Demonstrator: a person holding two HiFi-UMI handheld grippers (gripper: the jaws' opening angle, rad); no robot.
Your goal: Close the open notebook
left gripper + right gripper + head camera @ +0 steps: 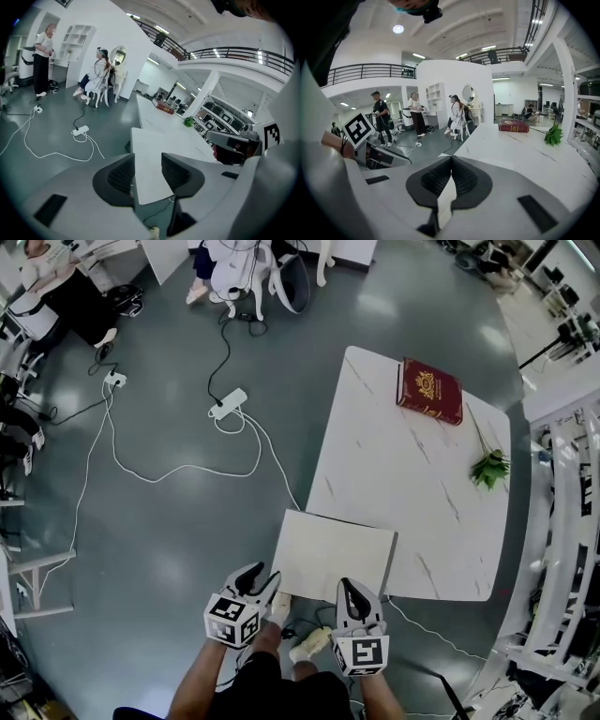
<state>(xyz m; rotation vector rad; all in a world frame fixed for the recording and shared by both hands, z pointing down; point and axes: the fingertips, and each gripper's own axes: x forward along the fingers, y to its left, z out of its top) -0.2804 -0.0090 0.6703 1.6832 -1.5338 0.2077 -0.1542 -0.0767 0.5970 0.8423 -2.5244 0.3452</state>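
A white notebook (pixel 336 559) lies flat on the near-left corner of the white marble table (pixel 412 474), overhanging its edge toward me. Its pale cover faces up. My left gripper (pixel 265 579) is at the notebook's near-left corner. In the left gripper view the gripper (pixel 148 161) stands open, with the notebook (pixel 154 145) passing between the pads without being pressed. My right gripper (pixel 351 589) is at the near edge, further right. In the right gripper view it (pixel 451 161) is shut on a thin white edge of the notebook (pixel 446 201).
A red book (pixel 429 390) lies at the table's far end, a green sprig (pixel 489 468) near its right edge. A power strip (pixel 228 403) with white cables lies on the grey floor to the left. People and a chair are far behind. White railings stand to the right.
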